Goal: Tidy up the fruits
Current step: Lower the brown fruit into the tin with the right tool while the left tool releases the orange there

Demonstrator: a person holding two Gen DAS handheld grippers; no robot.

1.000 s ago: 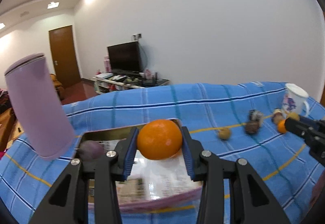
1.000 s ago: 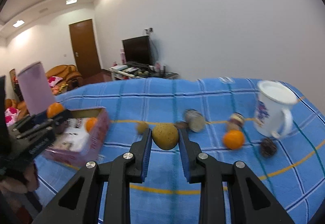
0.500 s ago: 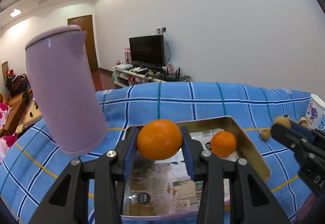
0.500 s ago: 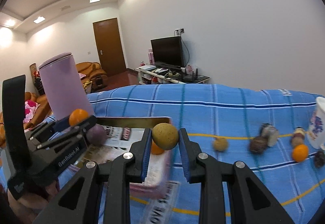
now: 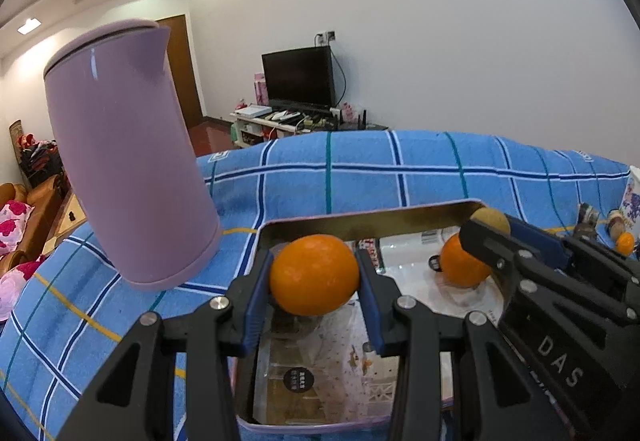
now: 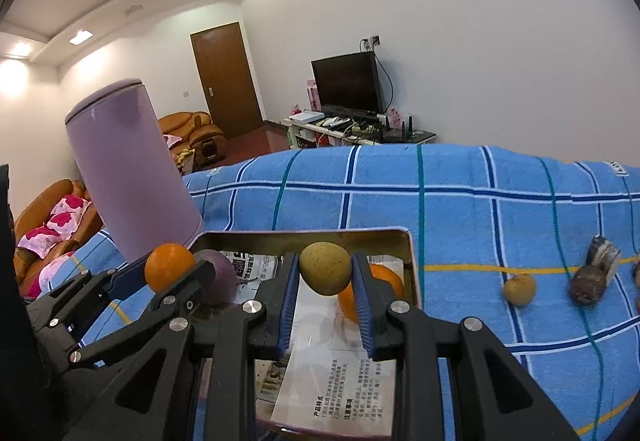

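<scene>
Left tongs (image 5: pixel 314 275) grip orange (image 5: pixel 314 275); right tongs (image 6: pixel 325 275) grip yellow-green fruit (image 6: pixel 325 273) over tin (image 6: pixel 414 269).

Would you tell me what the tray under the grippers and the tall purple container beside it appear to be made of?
The tray looks like thin metal, probably tinplate: its inner walls are brassy and mirror-like, with a rolled rim. Printed paper lines its floor. The purple container seems to be smooth matte plastic or coated metal; a soft highlight streak shows near its top, but the look cannot settle which.
</scene>
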